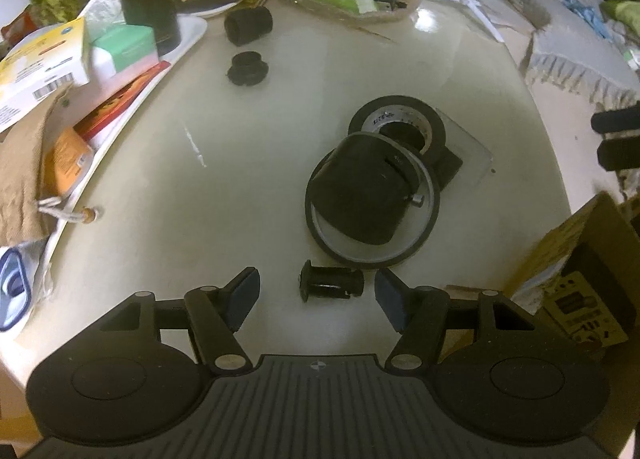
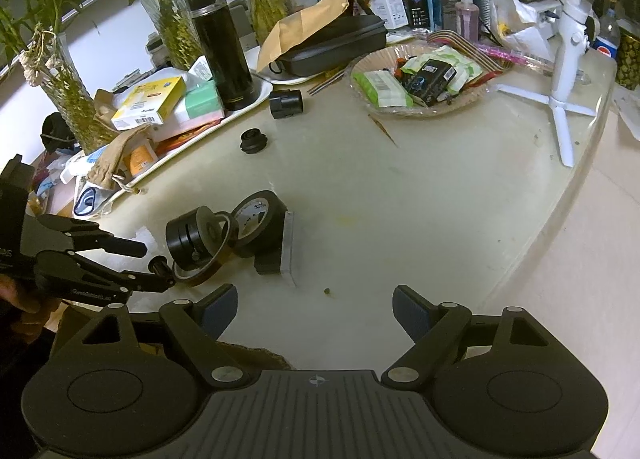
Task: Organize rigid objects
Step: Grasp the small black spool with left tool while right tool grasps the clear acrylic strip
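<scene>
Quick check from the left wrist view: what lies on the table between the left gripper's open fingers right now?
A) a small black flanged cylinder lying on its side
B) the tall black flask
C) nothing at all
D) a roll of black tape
A: the small black flanged cylinder lies on its side between the open fingers of the left gripper, with gaps either side, so no pad touches it.
</scene>
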